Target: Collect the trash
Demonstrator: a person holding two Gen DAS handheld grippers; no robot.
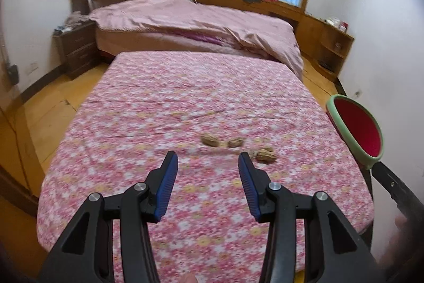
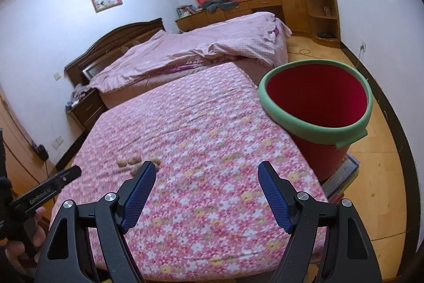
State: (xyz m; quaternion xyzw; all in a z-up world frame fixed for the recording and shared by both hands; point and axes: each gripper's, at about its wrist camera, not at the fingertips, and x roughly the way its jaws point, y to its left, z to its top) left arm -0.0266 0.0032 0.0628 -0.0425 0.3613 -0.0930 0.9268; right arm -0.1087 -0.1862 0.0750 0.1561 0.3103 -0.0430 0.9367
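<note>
Both tongs angle down over the floral bed. Left tongs [image 1: 208, 159] stand part open, empty, just short of three peanut shells [image 1: 234, 142] lying mid-bed. Right tongs [image 2: 206, 169] gape wide, empty. Red bin [image 2: 331, 147] stands past the bed's right edge, its base hidden. Shells look blurred; a hand [image 2: 20, 248] is cut off at lower left.

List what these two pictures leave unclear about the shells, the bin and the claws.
- Peanut shells: motion blur in the left wrist view hides whether they are whole or empty; tiny in the right wrist view.
- Rightmost shell: partly behind the left claw finger.
- Red bin: its bottom is not visible, so contents unknown; what it stands on is hidden by the bin itself.
- Right claw: open, nothing between the pads.
</note>
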